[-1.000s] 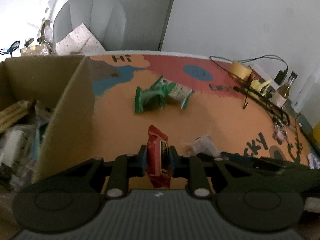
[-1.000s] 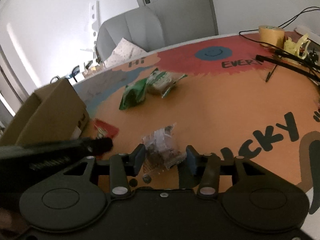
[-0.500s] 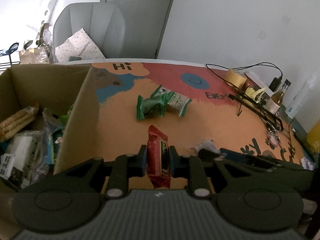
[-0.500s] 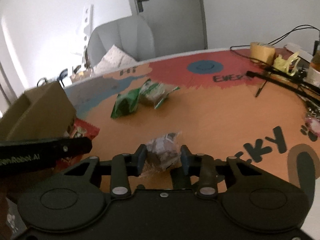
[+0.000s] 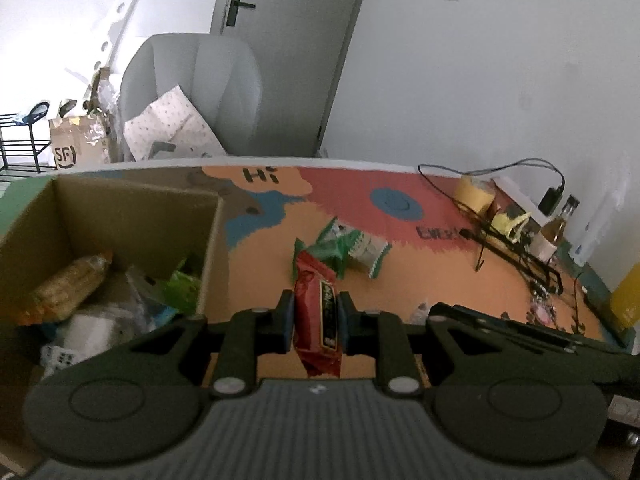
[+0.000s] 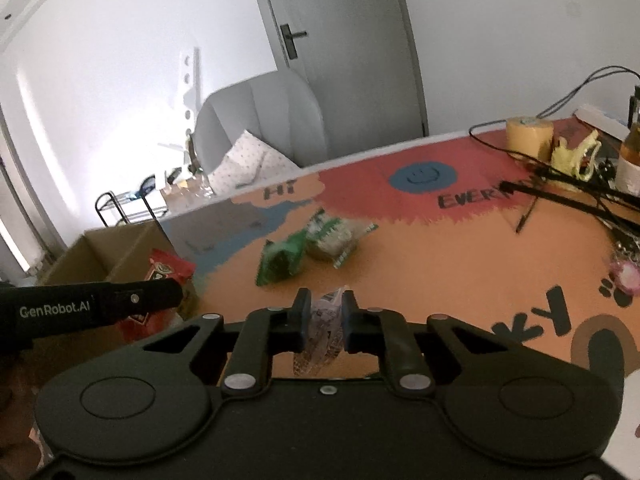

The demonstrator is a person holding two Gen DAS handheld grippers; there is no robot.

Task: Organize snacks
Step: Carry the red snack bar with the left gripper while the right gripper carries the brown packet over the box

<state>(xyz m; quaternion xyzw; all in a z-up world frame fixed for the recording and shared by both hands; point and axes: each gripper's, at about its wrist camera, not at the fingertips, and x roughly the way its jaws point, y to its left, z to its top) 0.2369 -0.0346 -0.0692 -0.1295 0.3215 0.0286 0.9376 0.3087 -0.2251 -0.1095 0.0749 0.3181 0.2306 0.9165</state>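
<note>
My left gripper (image 5: 315,306) is shut on a red snack bar (image 5: 318,312), held upright above the orange table mat, just right of an open cardboard box (image 5: 214,240) holding several snack packets. My right gripper (image 6: 325,312) is shut on a clear crinkly snack packet (image 6: 322,332), lifted off the mat. From the right wrist view the left gripper's arm (image 6: 92,308) crosses the left side with the red bar (image 6: 168,270) beside the box (image 6: 120,248). Green snack packets (image 5: 340,246) (image 6: 308,246) lie mid-table.
A tape roll (image 6: 528,134), yellow item, bottle (image 5: 554,226) and black cables and rods (image 6: 576,192) crowd the table's right side. A grey chair (image 5: 192,92) with a dotted cushion stands behind the table. A pink trinket (image 6: 624,274) lies at the right.
The right jaws closed onto the clear packet and raised it off the mat. Both grippers rose; the left one, still gripping the red bar, now looks further over the box.
</note>
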